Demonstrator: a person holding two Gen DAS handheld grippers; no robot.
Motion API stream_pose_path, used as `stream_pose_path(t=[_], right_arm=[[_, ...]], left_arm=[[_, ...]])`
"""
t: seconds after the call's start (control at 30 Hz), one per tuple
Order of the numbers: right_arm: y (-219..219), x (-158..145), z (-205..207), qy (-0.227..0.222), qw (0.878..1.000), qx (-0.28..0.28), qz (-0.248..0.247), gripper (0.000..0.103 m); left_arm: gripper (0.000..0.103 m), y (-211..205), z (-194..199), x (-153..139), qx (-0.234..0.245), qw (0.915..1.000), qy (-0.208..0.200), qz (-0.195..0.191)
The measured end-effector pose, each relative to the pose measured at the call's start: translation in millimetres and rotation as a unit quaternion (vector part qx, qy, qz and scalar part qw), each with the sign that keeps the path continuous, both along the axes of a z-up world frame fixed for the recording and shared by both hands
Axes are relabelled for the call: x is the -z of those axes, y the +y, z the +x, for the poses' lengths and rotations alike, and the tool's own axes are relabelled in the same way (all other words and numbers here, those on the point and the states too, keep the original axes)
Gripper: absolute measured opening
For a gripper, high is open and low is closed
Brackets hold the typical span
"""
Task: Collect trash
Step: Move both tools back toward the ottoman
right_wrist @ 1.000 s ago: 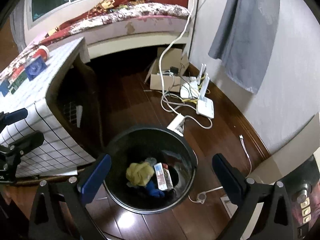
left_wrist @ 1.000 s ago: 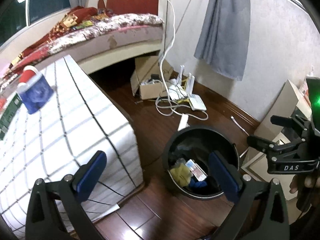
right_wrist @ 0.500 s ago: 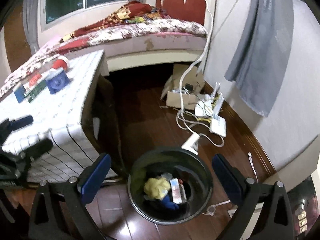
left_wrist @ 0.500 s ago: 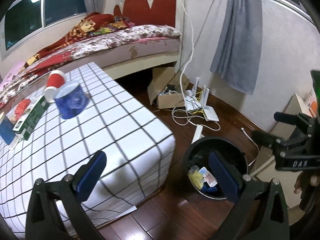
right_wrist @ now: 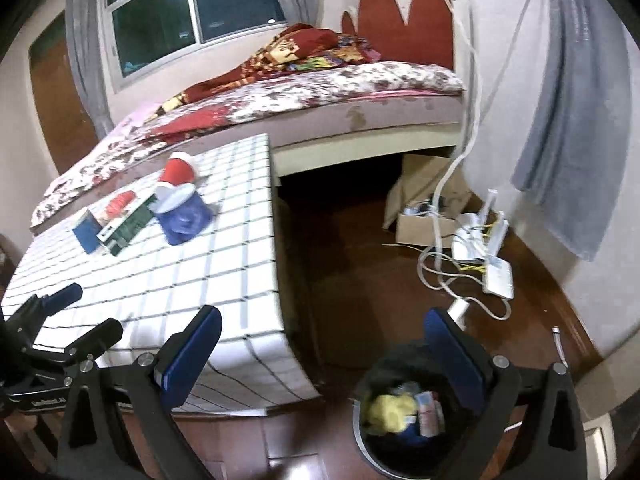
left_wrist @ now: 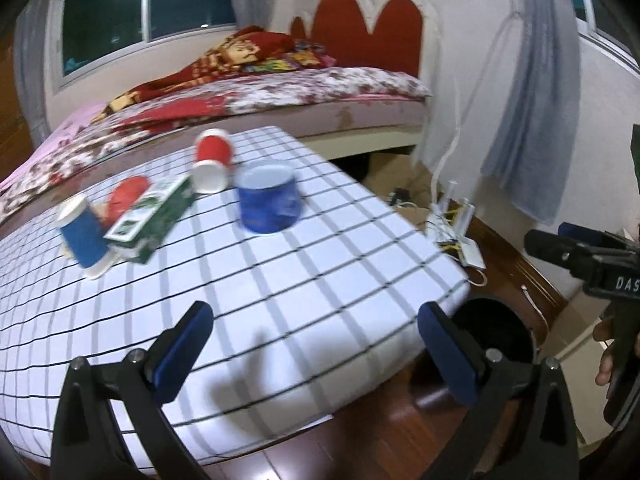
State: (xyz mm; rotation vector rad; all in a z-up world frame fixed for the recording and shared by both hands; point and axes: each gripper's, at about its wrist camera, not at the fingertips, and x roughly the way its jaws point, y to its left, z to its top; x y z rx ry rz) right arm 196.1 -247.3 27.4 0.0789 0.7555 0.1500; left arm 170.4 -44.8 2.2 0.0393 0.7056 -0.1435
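Left wrist view shows my left gripper gaping wide and empty over the near table edge, so I should reach far for the blue cup, approaching level to straddle it squarely.

Indoor artificial lighting, moderately dim; the window is dark with a lamp reflection. Motion blur softens both views. Fisheye curvature and black vignetting occupy all corners. A soft shadow falls on the checked tablecloth at 6 o'clock.
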Motion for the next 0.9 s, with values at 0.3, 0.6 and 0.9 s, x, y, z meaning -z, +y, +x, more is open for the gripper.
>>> stream_pose_path(t=[0.3,0.6,0.9], right_arm=[[64.8,-3.3,22.5,-0.008,0.999,-0.044,0.019,0.102],[132.8,-6.2,48.1,0.010,0.996,-0.084,0.003,0.102],[176.5,-2.4,78.6,-0.012,0.994,-0.101,-0.027,0.102]], left_arm=[[0.102,70.9,0.5,1.9,-0.062,0.9981,-0.003,-0.005],[0.102,135.4,5.0,2.0,-0.118,0.9931,-0.003,-0.001],[0.102,184.3,23.8,6.8,-0.165,0.9862,-0.006,0.008]])
